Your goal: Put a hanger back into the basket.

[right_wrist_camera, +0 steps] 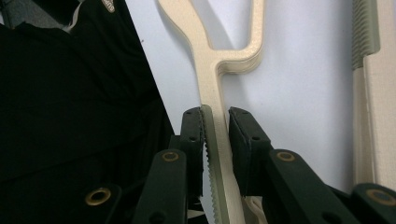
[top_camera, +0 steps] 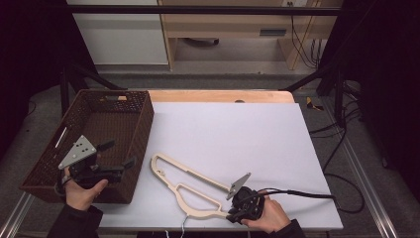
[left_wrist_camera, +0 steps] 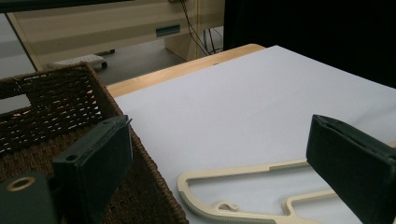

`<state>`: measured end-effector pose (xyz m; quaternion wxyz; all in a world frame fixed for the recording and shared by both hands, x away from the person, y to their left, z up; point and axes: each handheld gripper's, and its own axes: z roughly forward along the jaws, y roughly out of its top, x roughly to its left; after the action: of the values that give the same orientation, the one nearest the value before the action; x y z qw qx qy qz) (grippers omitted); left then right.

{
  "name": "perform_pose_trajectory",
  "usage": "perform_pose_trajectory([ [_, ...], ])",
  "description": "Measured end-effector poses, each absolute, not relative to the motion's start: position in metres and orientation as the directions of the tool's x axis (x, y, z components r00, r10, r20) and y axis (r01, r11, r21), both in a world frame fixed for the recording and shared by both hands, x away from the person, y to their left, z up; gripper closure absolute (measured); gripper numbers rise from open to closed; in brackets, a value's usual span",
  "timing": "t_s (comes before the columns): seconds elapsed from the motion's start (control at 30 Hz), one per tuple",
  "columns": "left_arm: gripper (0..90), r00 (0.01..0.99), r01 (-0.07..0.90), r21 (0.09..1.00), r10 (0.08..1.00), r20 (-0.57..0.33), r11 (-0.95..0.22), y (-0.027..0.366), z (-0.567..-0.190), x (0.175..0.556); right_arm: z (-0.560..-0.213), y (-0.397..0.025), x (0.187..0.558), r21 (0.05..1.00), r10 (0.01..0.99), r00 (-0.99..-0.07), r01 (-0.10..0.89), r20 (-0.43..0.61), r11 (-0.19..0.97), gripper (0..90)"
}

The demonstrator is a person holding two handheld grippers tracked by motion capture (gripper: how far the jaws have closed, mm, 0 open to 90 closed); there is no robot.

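While the left claw (left_wrist_camera: 215,163) gapes, the right claw (right_wrist_camera: 215,128) (seen close) clamps the hanger (right_wrist_camera: 212,88).

No legible txt, labels, nrs or signs; white print on dark sleeve (right_wrist_camera: 108,4) unreadable.

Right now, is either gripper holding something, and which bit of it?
The right gripper pinches the cream plastic hanger by its thin end arm; the left gripper is open.
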<state>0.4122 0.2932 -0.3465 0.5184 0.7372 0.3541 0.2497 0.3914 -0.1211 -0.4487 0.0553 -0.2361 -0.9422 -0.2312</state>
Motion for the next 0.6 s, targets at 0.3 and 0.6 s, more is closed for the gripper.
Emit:
perform_pose_trajectory([
  [0.3, 6.8, 0.641, 0.254, 0.940, 0.767, 0.011, -0.226, 0.285, -0.345, 0.409, -0.442, -0.124, 0.392, 0.484, 0.350, -0.899, 0.437, 0.262, 0.758, 79.6],
  [0.6, 6.9, 0.701, 0.240, 0.928, 0.712, 0.037, -0.285, 0.255, -0.346, 0.402, -0.433, -0.129, 0.395, 0.521, 0.366, -0.897, 0.441, 0.247, 0.731, 79.7],
])
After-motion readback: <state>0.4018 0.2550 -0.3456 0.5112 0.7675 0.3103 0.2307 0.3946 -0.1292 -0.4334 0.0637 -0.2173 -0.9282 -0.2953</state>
